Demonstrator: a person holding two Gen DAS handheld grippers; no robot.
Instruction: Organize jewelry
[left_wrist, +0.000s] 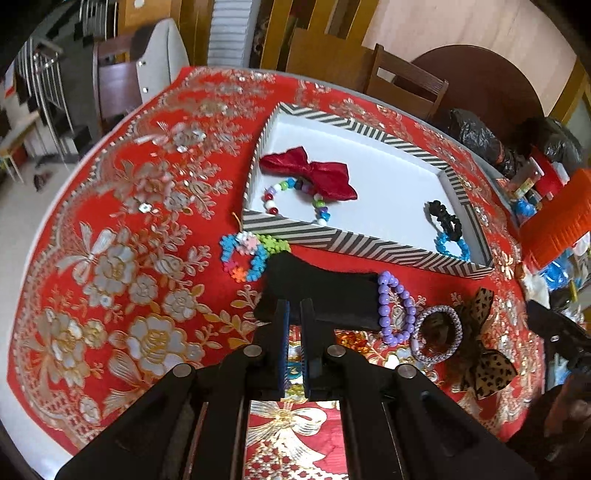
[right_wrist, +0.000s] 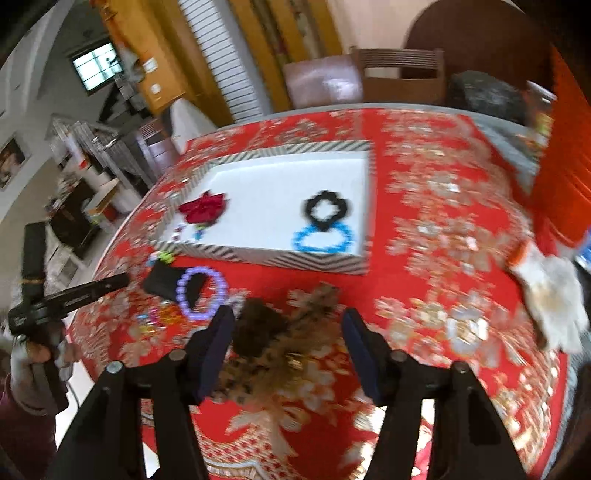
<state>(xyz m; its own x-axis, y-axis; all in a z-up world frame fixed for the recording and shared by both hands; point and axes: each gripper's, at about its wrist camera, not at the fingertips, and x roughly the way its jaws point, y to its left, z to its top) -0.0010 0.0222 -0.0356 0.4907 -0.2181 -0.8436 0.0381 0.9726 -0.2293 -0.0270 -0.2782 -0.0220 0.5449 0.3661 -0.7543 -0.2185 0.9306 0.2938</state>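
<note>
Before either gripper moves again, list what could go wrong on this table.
1. The left gripper is shut on the black bow, which lies against the purple bead bracelet; lifting may drag the bracelet along.
2. The right gripper is open over the leopard bow, beside the striped hair tie; closing could catch both.
3. The colourful flower bracelet sits against the tray wall and may be knocked.

The right wrist view is motion-blurred: beside the striped tray, the leopard bow smears into brown, its shape unclear.
</note>
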